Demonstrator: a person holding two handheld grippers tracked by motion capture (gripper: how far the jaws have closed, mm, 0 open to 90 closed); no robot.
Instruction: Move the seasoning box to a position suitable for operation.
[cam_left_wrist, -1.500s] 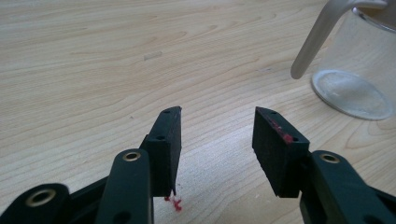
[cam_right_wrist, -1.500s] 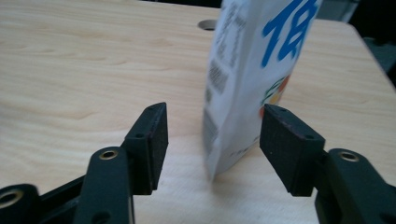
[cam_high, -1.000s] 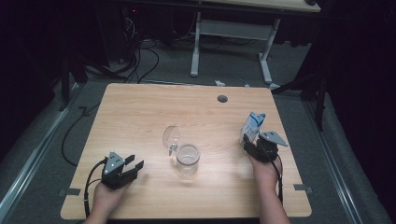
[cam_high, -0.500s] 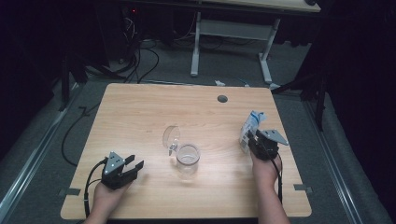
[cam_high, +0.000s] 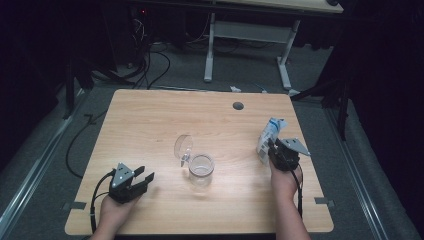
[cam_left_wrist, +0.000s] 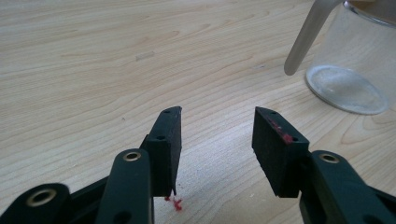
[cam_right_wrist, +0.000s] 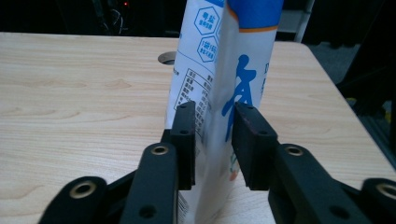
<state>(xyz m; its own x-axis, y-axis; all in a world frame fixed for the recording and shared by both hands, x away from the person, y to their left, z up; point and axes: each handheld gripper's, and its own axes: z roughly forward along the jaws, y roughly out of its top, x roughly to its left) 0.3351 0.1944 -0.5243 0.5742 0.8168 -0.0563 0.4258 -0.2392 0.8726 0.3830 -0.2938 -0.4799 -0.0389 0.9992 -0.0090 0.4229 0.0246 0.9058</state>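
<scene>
Between right gripper pads, upright salt bag

A white pouch with blue print, a clear glass jar, a light wood-grain table.

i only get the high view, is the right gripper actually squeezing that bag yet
Observer: Yes. In the right gripper view the right gripper has just been closing, and both pads press the bag, which stands upright between them.
Operator: what's printed on it
Observer: Blue characters on white, with a small table of text on the side panel.
Operator: and the left one, anything in it
Observer: No. The left gripper is open with only bare table between its jaws.
Operator: is it aimed at the jar
Observer: Not quite. The jar sits off to the upper right of the left gripper view, with its clear handle hanging down on the near side.
</scene>
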